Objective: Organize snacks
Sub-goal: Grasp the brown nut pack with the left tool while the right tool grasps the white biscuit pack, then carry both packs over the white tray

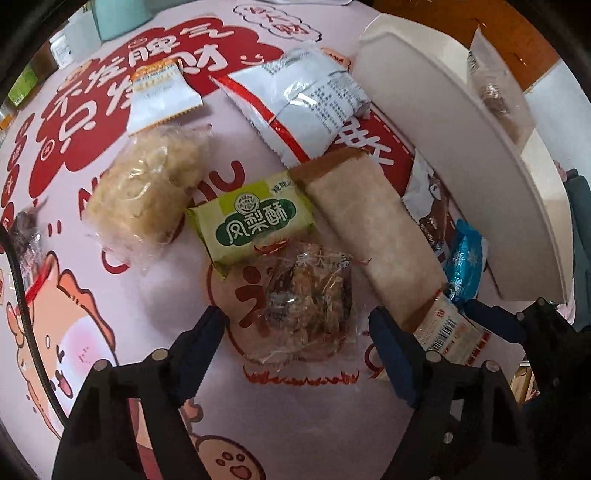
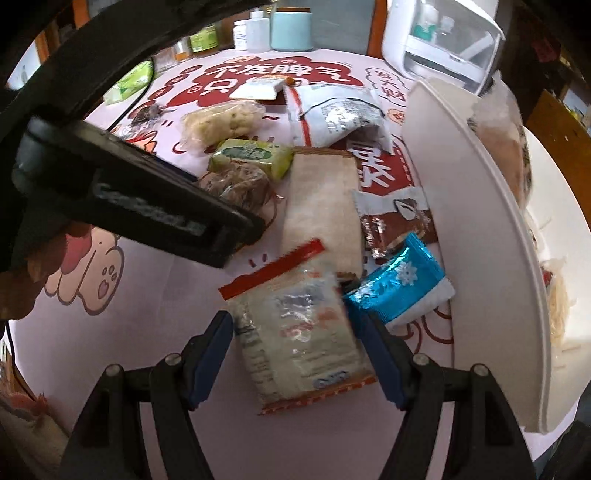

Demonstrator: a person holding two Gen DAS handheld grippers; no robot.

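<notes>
Left tool (image 1: 295,328) hangs released over the bench (image 1: 155,288), its blue-padded fingers (image 1: 201,350) spread on either side of a clear-wrapped brown pastry (image 1: 308,299) without pressing it. Just beyond that pastry lies a green pineapple-cake packet (image 1: 251,225), touching it; to the left sits a pale round cake in clear wrap (image 1: 144,199), and farther back a white and red pouch (image 1: 299,107). A long tan packet (image 1: 373,225) runs diagonally beside the right finger, crowding that side, with a brown and white wrapper (image 1: 430,203) and a blue foil packet (image 1: 463,262) wedged between it and the white tray (image 1: 461,147). From the right wrist view, the right tool (image 2: 299,354) is also released, its fingers (image 2: 384,362) bracketing a pale packet with red edges (image 2: 295,332) that looks blurred; whether the pads touch it I cannot tell. The blue foil packet (image 2: 395,291) lies just beside the right finger, against the white tray (image 2: 480,229), and the tan packet (image 2: 321,210) overlaps the pale packet's far end. The left tool's black body (image 2: 122,199) crosses the left of this view, covering part of the brown pastry (image 2: 236,184). Bottles and a teal canister (image 2: 291,29) stand at the bench's far edge.
</notes>
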